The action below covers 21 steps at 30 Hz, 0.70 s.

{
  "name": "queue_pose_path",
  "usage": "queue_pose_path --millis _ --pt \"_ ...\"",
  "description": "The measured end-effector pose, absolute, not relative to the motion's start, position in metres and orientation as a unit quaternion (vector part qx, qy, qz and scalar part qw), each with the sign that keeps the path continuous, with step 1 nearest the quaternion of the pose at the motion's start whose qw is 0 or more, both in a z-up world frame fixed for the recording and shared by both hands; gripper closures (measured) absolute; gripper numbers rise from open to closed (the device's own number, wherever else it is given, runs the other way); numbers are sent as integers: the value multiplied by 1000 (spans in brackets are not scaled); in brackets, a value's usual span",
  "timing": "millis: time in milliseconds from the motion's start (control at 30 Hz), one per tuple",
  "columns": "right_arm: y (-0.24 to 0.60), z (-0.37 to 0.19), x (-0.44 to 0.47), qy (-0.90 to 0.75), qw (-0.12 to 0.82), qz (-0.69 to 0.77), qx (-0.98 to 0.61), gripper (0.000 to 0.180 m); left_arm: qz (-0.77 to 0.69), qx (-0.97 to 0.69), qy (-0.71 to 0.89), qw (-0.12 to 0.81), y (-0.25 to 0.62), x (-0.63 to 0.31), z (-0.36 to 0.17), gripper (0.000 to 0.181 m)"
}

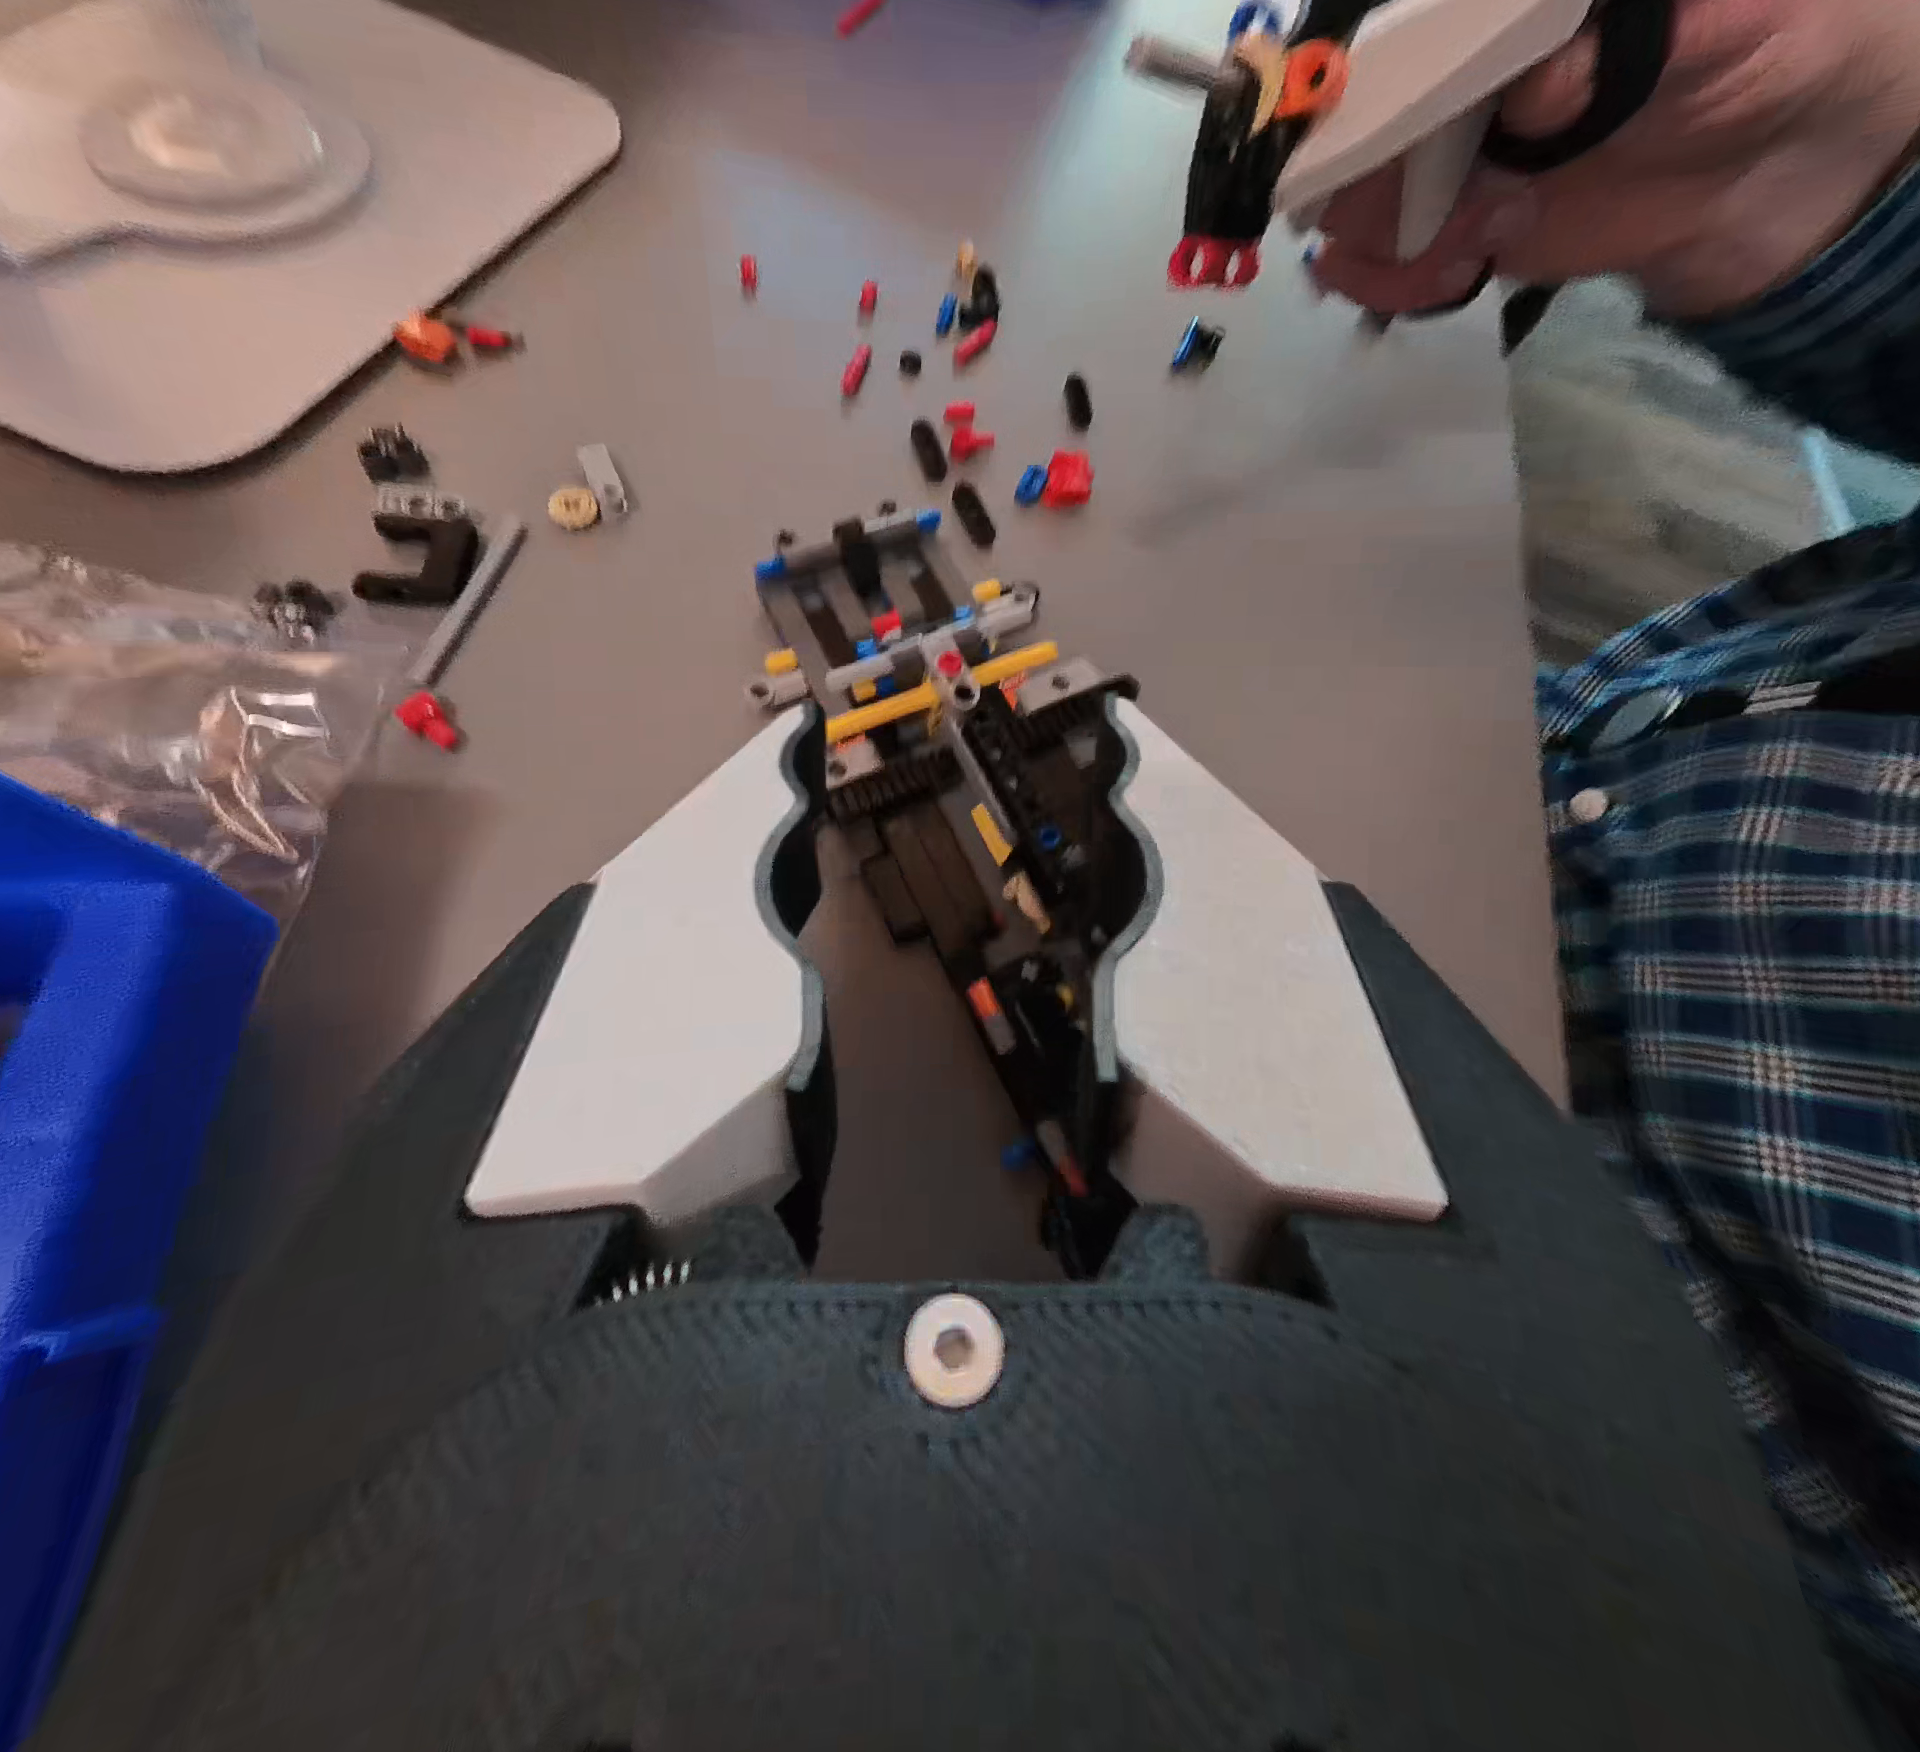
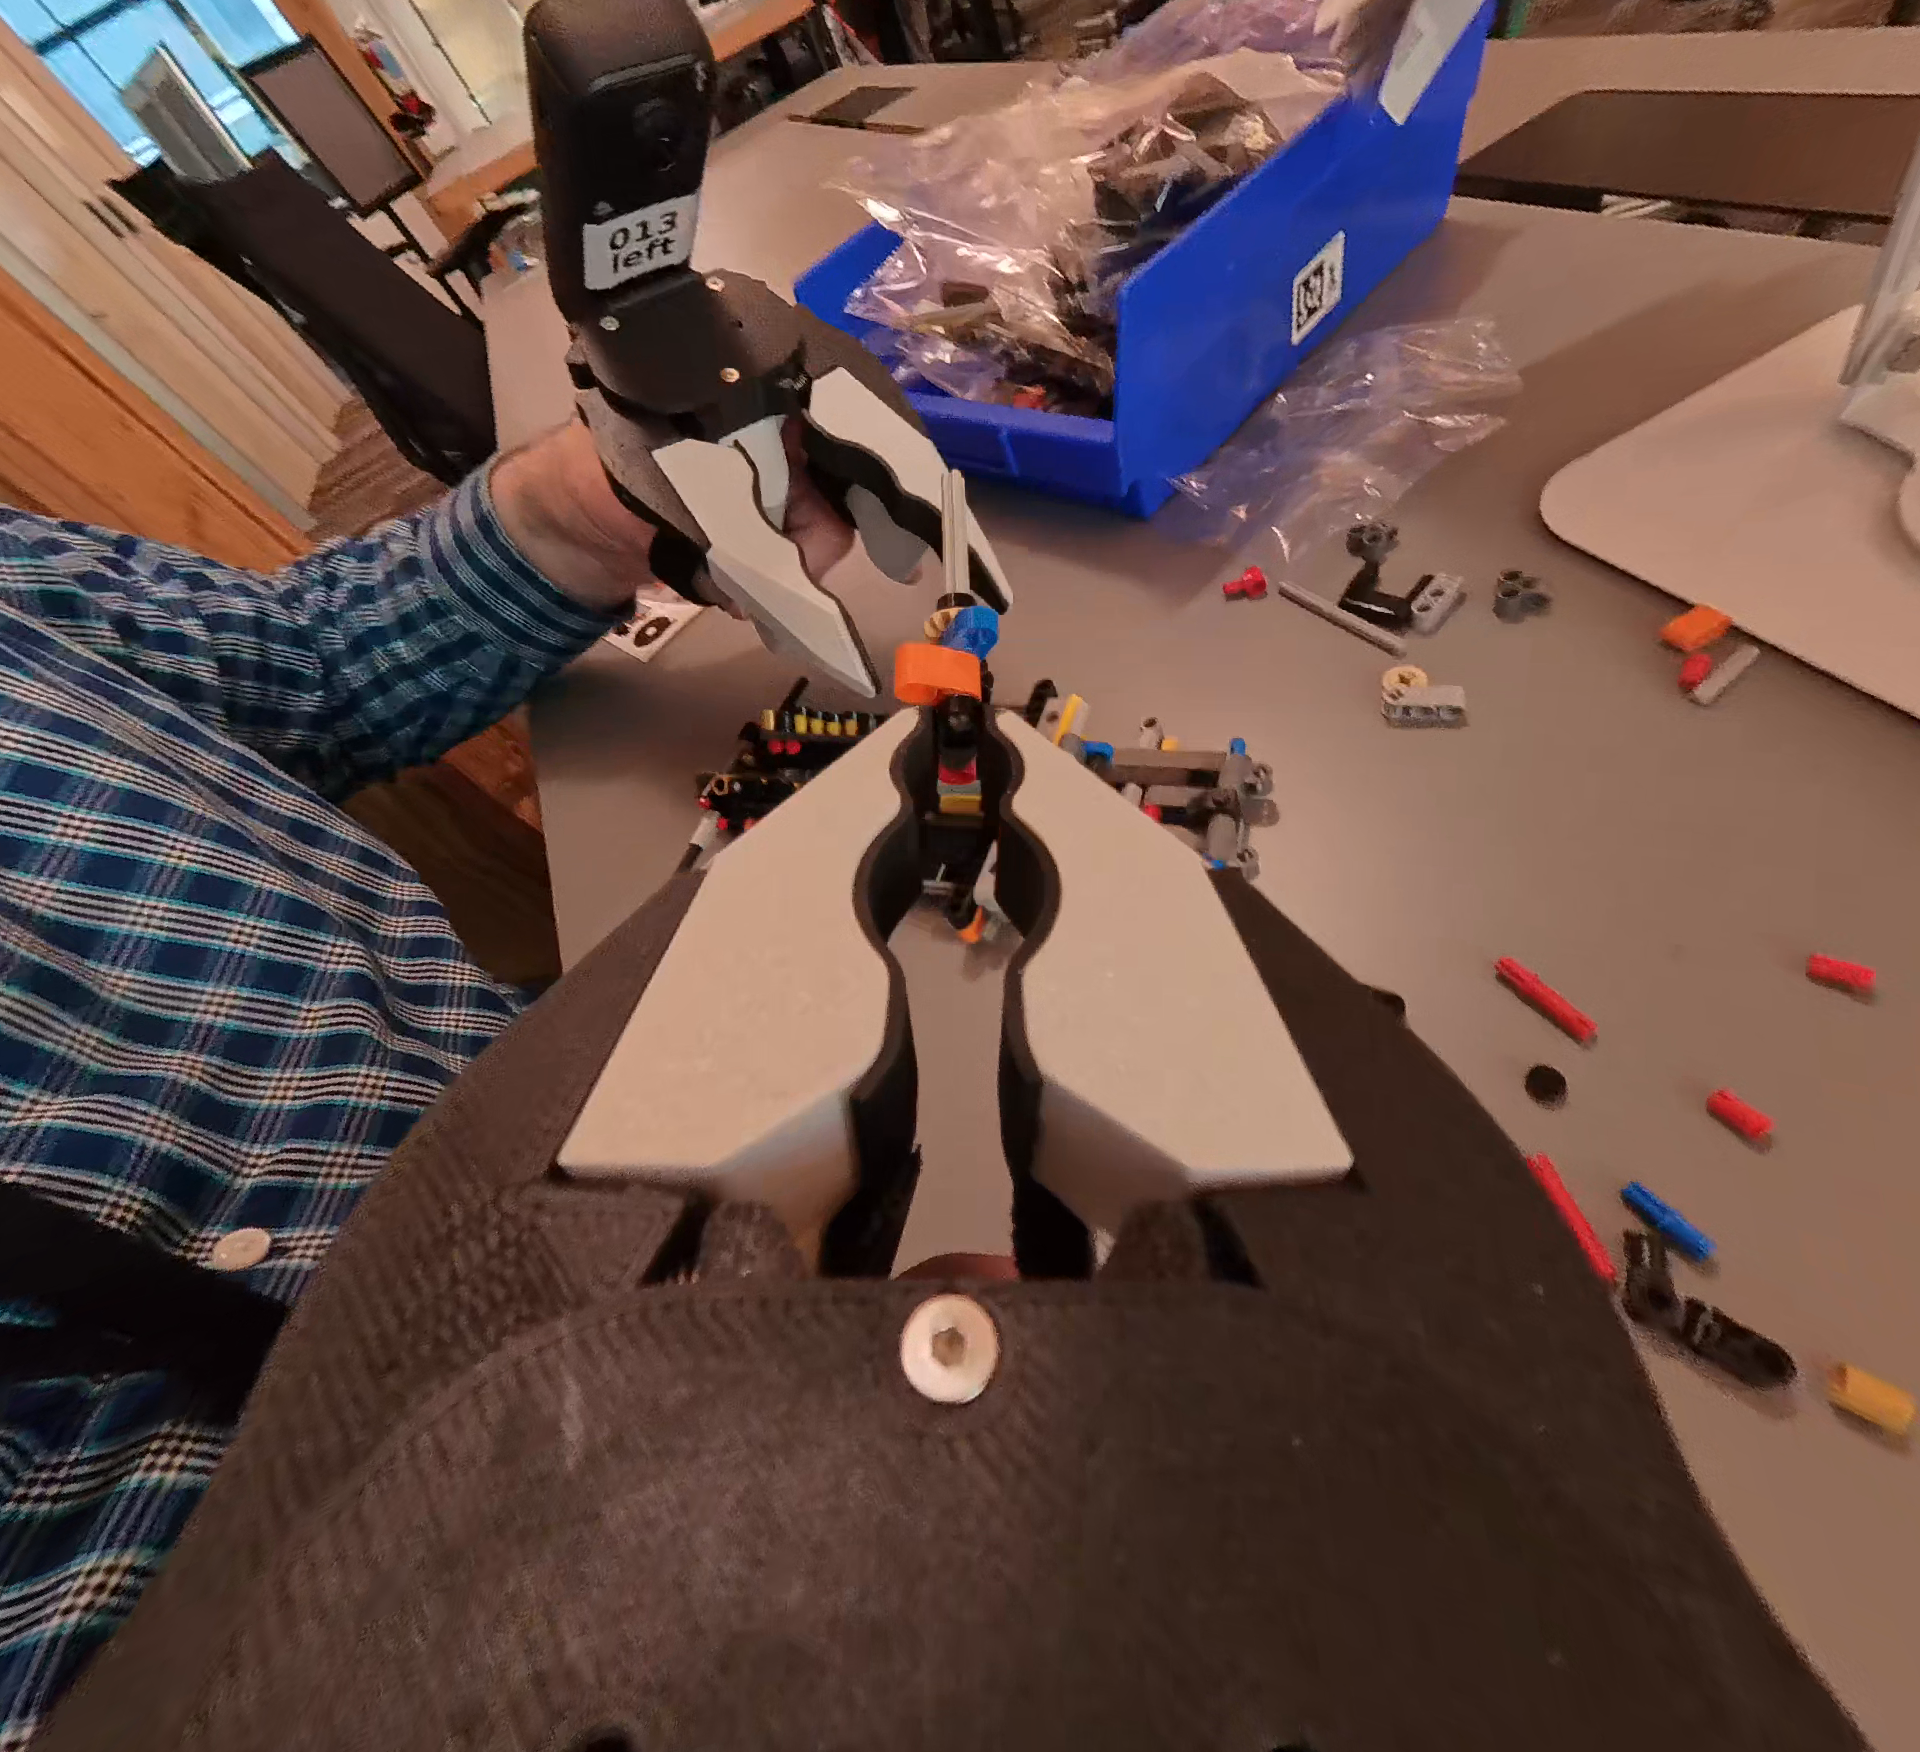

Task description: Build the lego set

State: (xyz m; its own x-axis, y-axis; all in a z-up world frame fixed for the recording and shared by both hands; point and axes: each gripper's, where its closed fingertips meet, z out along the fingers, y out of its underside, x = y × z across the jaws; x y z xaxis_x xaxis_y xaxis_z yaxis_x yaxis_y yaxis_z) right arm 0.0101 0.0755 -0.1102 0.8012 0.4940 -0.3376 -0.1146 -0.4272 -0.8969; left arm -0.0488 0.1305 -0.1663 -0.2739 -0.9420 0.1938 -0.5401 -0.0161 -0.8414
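A long black, grey and yellow lego chassis (image 1: 904, 632) lies on the grey table (image 1: 644, 331). My left gripper (image 1: 961, 715) hovers over it, open and empty, with the chassis showing between and below its jaws. In the right wrist view its fingers (image 2: 790, 601) hang above the table and the chassis (image 2: 1195, 777) lies beneath. My right gripper (image 2: 961, 720) is shut on a small black sub-assembly (image 2: 940, 663) with an orange piece, a blue piece and a grey axle. It holds the sub-assembly (image 1: 1231, 164), which has red ends, in the air beyond and to the right of the chassis.
Loose red, blue and black pins (image 1: 966, 414) and small parts (image 2: 1545, 1001) are scattered across the table. A blue bin (image 2: 1247, 320) holds plastic bags of parts. A white stand base (image 1: 260, 248) is at the far left. A plaid sleeve (image 1: 1745, 923) is at the right.
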Motion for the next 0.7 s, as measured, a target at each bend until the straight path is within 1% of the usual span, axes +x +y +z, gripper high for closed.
queue_pose_path --millis 233,433,533,600,667,700 --pt "85 -78 -2 -135 536 393 -735 176 -578 -503 586 263 117 -24 -102 142" --pt "95 -70 -9 -147 535 424 -716 176 -642 -464 555 254 103 -16 -75 145" --pt "96 -69 -14 -154 529 436 -712 176 -644 -456 558 256 98 -14 -74 152" --pt "97 -70 -17 -159 524 443 -710 176 -644 -448 564 258 93 -13 -75 160" --pt "99 -71 -19 -159 521 446 -710 176 -642 -445 563 271 94 -13 -73 172" --pt "100 -70 -19 -157 523 449 -708 175 -644 -443 559 277 94 -12 -72 173"
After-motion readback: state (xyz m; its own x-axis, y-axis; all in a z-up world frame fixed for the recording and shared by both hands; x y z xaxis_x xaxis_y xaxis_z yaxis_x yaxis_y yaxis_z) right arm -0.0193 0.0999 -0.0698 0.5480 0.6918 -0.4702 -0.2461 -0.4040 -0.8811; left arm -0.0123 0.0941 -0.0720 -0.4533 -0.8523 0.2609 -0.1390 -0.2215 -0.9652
